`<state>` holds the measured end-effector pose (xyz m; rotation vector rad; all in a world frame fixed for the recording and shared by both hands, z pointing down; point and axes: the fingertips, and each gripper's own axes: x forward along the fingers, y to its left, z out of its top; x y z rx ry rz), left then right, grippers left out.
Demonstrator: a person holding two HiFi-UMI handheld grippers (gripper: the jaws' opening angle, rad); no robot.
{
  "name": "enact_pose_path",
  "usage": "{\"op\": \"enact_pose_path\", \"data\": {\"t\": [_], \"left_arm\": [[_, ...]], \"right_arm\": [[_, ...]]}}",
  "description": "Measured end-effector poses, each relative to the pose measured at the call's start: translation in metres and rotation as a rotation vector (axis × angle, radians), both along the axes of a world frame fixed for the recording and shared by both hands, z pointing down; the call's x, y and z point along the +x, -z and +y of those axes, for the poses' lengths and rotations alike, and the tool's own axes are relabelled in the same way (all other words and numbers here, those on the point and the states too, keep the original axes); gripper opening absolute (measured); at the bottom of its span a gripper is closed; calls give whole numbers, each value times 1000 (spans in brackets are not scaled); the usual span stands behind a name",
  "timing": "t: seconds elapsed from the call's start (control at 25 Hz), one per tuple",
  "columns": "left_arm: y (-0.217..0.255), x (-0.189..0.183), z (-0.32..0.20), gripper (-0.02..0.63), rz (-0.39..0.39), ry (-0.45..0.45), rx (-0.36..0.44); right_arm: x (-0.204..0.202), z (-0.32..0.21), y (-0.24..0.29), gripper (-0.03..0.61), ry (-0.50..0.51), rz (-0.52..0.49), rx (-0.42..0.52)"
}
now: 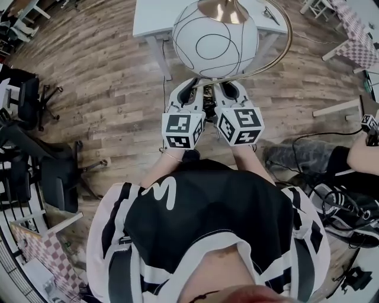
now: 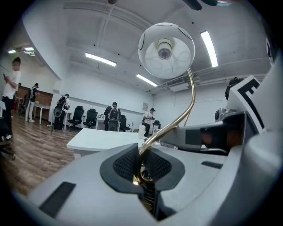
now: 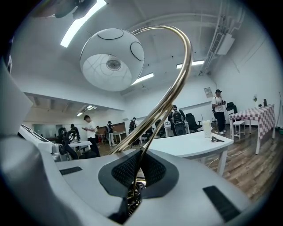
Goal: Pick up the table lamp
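Right now you're pinching the table lamp (image 1: 215, 38) with both claws at once. Left gripper (image 2: 141, 167) is pressing its ribbed pads (image 2: 126, 163) together on the bottom of the brass stem (image 2: 191, 99), where a coiled section is sitting just below the pads. Right gripper (image 3: 137, 170) is doing the same: its jaws are closing tight on a thin brass rod at the stem's lower end, nothing else between them.

From the jaws the stem is arching up and forward, then curling back over, so the white globe shade (image 3: 112, 59) is hanging above and slightly ahead of both claws. The lamp's foot isn't showing in any view.

In the head view you're holding the two grippers side by side, almost touching, with the marker cubes (image 1: 182, 130) sitting behind the jaws, toward your torso.

Beyond the jaws a white table (image 1: 151, 18) is standing on the wood floor (image 1: 112, 89); the globe is overlapping its near edge. Office chairs (image 1: 59, 177) are sitting well off the left claw's outer side. A seated person's legs and shoes (image 1: 349, 207) are showing off the right claw's outer side. Far ahead of the jaws, people (image 2: 113, 115) are standing around more tables under the ceiling strip lights (image 2: 210, 46).
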<state>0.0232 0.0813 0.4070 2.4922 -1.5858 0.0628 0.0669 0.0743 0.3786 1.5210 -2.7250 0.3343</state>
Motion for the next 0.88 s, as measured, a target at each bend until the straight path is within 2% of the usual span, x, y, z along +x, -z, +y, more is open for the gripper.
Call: {"op": "enact_pose_path", "data": {"t": [0.32, 0.6, 0.88], "left_arm": [[0, 22, 44, 20, -14, 21, 5], [1, 17, 52, 20, -15, -2, -1], [12, 6, 44, 20, -9, -26, 6]], "right_arm": [[23, 43, -1, 16, 17, -18, -3], [18, 52, -1, 16, -4, -19, -6], [7, 44, 13, 17, -22, -8, 28]]}}
